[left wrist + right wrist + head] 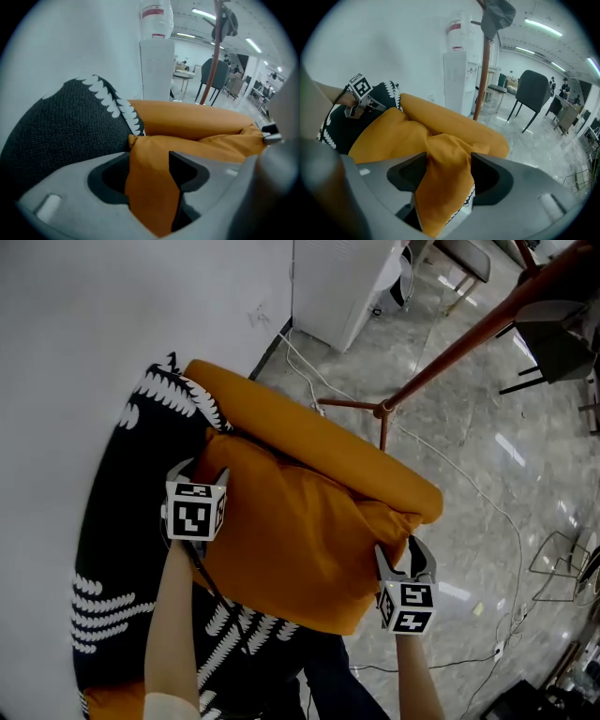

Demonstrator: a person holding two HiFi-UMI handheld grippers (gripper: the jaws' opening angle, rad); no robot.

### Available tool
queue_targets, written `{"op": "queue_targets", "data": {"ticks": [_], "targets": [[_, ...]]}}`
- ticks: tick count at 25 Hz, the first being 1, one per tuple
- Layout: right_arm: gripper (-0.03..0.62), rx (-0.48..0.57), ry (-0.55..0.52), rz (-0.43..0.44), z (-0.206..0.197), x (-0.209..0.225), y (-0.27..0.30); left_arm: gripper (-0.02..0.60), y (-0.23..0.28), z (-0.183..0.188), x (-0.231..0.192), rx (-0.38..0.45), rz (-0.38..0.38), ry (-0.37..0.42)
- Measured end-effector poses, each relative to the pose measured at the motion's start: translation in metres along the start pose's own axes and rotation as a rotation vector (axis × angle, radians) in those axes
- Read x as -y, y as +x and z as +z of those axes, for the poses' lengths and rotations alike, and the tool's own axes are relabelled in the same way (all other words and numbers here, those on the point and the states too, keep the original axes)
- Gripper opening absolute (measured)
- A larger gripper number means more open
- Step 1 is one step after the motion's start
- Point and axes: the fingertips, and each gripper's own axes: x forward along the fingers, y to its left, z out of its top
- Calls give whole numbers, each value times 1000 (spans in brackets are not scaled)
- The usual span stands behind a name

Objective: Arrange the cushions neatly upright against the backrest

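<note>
Orange cushion (291,540) sits btwn the two tools, one top corner per tool. The L gripper (202,463) is at the corner on the wall (94,315) side and the R gripper (401,559) at the corner on the floor (469,456) side. So its long top edge runs straight from one set of jaws to the other, and the body drops away below and ahead of both. Neither hand is nearer; each is right at its own corner. In the L gripper view the jaws stand wide apart w/ a bunched fold of orange cloth filling the gap and touching both pads. The R gripper view shows the same: jaws spread wide, corner lying btwn them. With the gap this wide the cloth looks slack, not pinched, so prob. neither tool is clamping, though that's a judgement. Just beyond both sets of jaws lies a rear cushion (328,442), also orange, its length parallel to the front one's top edge and touching it. The black cushion (122,540) w/ white pattern lies outside and below the L jaws, up against the wall. No backrest can be made out as such. What comes next prob. turns on that top edge: it must stay level btwn the jaws and parallel to the rear cushion, so a re-grip should take both corners alike or one end will sag.
</note>
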Motion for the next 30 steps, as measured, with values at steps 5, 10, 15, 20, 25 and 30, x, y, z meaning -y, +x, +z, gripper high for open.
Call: {"op": "queue_targets", "data": {"ticks": [5,10,15,20,25,30], "targets": [[313,-5,34,2,-8,3,8,273,25,-18,3,-56,-24,-26],[266,4,57,12,-9,0,10,260,37,-24,9,-77,-75,-49],[214,-11,58,21,-12,-4,13,161,42,-30,19,-121,-92,-31],[160,-21,55,23,-12,-6,16,56,41,-30,19,-116,-54,38],[106,-13,71,34,-10,-4,6,11,30,-25,21,-115,-39,135],[66,-3,68,47,-7,-10,-9,8,10,-22,17,-83,-29,108]]}}
